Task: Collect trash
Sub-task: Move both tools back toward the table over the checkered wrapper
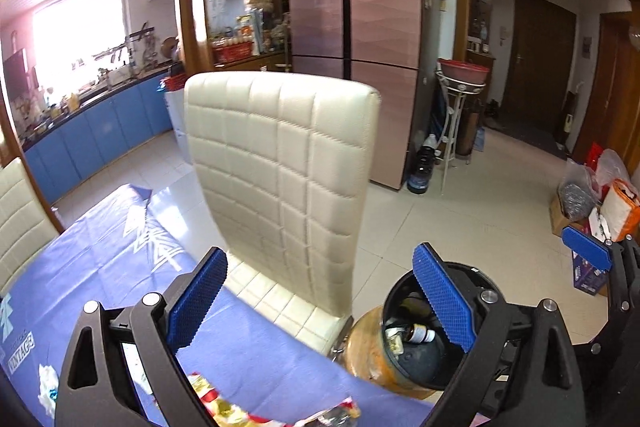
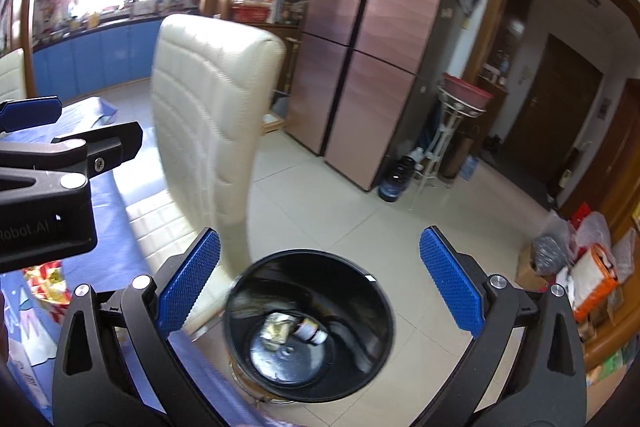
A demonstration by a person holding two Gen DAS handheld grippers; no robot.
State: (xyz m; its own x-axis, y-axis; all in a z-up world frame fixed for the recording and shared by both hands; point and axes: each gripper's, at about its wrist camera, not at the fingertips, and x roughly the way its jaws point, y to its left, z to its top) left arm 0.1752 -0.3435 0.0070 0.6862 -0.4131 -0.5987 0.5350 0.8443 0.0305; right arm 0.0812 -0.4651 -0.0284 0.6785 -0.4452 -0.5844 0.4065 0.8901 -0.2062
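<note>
well, both grippers stand with jaws wide apart and empty. the right gripper (image 2: 316,283) hangs over the black bin (image 2: 308,331); the crinkly wrapper (image 1: 224,405) lies below the left gripper (image 1: 320,303), probably light and slippery, so pinch a folded edge.

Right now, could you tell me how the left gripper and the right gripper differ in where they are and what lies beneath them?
The right gripper hangs directly over the black trash bin, while the left gripper sits over the edge of the blue-covered table, with the bin off to its right. Wrappers lie on the cloth below the left gripper; below the right gripper, trash lies in the bin's bottom. Both are open and hold nothing.
</note>
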